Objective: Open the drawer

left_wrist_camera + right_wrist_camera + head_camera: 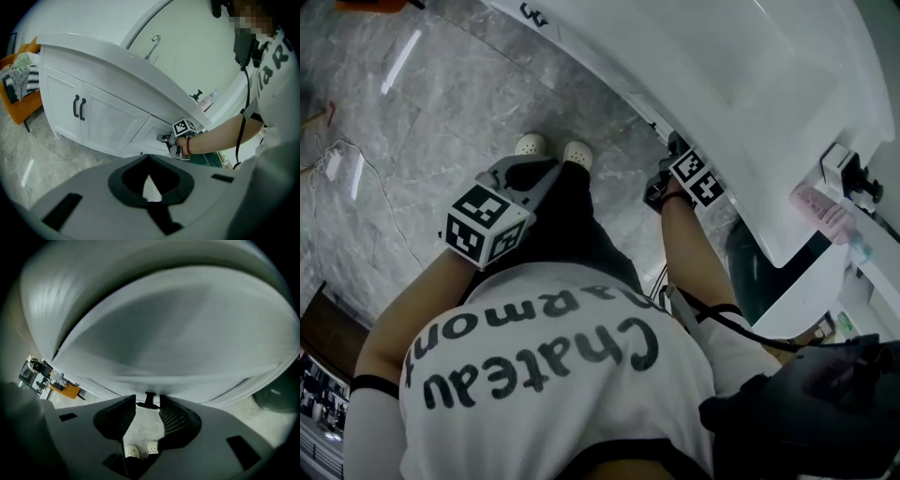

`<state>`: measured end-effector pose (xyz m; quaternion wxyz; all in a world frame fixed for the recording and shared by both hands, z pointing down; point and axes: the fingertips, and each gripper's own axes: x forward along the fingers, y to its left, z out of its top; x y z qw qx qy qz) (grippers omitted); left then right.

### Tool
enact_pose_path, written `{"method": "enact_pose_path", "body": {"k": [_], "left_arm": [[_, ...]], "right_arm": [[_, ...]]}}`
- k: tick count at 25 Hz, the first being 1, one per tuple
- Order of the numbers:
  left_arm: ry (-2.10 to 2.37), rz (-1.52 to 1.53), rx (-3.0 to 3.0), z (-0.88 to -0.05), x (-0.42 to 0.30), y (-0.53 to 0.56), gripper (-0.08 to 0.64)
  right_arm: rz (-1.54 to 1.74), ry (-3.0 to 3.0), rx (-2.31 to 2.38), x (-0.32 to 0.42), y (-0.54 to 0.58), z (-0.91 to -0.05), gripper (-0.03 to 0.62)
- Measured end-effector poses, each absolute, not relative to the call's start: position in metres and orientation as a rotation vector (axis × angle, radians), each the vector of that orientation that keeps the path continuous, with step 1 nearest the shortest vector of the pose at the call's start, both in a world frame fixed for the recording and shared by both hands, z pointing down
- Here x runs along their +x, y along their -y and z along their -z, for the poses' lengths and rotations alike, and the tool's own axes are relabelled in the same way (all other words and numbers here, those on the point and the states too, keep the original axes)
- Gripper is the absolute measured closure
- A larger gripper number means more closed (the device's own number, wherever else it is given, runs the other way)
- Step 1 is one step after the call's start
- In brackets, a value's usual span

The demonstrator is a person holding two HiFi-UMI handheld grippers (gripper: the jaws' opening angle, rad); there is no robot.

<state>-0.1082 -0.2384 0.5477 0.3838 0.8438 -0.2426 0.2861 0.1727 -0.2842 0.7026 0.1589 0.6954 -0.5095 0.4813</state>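
Drawer lies straight ahead of my right gripper; its handle sits just beyond the wide, empty jaws. My left gripper, closed and empty, hangs farther off.

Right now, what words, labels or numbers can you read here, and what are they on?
"Chateau": black letters on the white shirt, upside down in the head view.
"armont": same shirt, next line; its first letter is unclear.
Label on the pink bottle: too blurred to read.
The square markers: patterns only, no words.
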Motion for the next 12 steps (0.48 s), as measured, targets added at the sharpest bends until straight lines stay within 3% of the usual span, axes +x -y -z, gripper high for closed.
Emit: {"method": "enact_pose_path", "body": {"k": [1,12], "left_arm": [[0.619,-0.728,2.148,-0.5478,-0.1087,0.2384,0.551],[0.582,-0.739,2.152,-0.5468,-0.1037,0.234,0.552]], "right_arm": [[-1.369,1.454,2.005,0.1759,0.2849,-0.7049,0.437],[-1.374,1.424,2.01,0.1695,0.2857,-0.7014,0.437]]}}
